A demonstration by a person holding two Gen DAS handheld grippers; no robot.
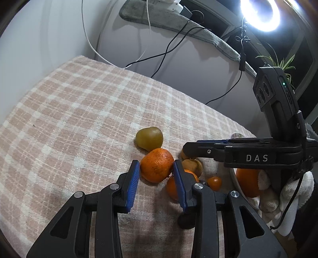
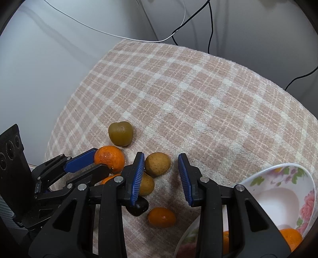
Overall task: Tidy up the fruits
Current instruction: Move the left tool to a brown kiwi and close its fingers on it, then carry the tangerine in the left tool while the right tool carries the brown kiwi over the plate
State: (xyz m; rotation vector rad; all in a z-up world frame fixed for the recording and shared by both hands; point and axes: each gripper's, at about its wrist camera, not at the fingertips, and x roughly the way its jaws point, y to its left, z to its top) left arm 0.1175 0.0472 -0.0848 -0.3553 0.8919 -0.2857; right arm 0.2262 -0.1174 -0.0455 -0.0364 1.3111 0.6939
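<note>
My left gripper (image 1: pixel 157 161) is shut on a large orange (image 1: pixel 157 164), its blue pads pressing both sides; the right wrist view shows the same grip on that orange (image 2: pixel 109 158). My right gripper (image 2: pixel 161 156) hovers with its pads apart, nothing pressed between them. A brown round fruit (image 2: pixel 158 163) lies on the cloth just past its left fingertip, a second brown one (image 2: pixel 147 184) behind that finger. A floral bowl (image 2: pixel 298 178) at the right holds an orange (image 2: pixel 290 238).
On the checked cloth (image 2: pixel 198 99) lie a yellow-green fruit (image 2: pixel 120 133), a small orange (image 2: pixel 162 217), a dark fruit (image 2: pixel 139 206) and another orange (image 1: pixel 173 188) half hidden by my left finger. Cables (image 1: pixel 169 49) hang at the wall behind. A ring lamp (image 1: pixel 260 13) glares top right.
</note>
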